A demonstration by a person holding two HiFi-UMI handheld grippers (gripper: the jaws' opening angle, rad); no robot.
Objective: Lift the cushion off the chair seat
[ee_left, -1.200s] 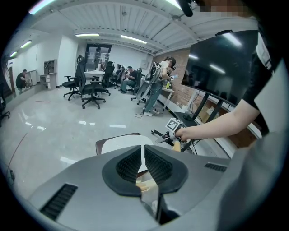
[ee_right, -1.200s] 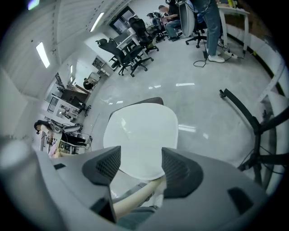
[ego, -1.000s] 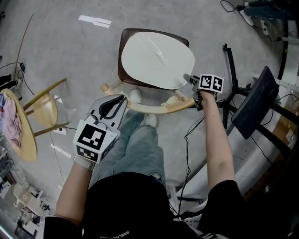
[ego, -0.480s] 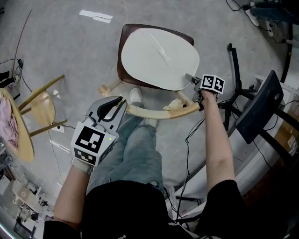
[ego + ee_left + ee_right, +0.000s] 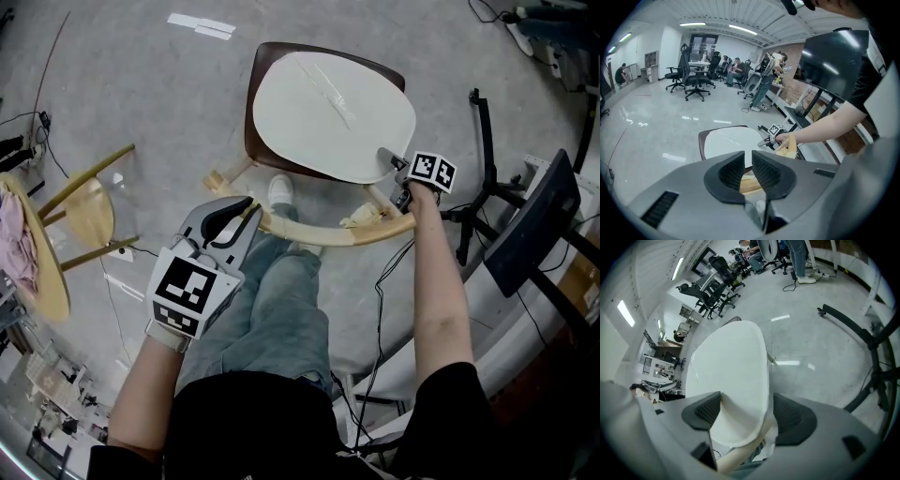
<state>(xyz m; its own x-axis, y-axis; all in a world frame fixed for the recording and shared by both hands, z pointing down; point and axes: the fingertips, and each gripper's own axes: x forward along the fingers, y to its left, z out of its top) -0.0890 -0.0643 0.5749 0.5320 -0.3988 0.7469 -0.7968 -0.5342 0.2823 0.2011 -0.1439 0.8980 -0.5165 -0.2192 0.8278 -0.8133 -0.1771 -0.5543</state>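
Cushion: the white cushion (image 5: 333, 117) lies flat on the dark brown chair seat (image 5: 251, 127) and covers most of it; only a brown rim shows along the far and left sides.
Chair: its curved pale wooden backrest (image 5: 319, 231) is nearest the person, between their jeans-clad legs (image 5: 272, 300) and the seat.
Right claw: the right claw (image 5: 386, 159) is at the cushion's near right edge. Its jaws are opening, with the rim of the cushion between them; the right gripper view shows the edge bending up against one pad and a gap at the other.
Left claw: the left claw (image 5: 246, 204) hangs just above the left end of the backrest, apart from the cushion. Its jaws are together but for a thin slit, with nothing between them.
Floor: grey concrete floor (image 5: 141, 94) all round the chair.
Surroundings: a wooden stool (image 5: 89, 217) stands well to the left, and a black stand (image 5: 483, 192) to the right.
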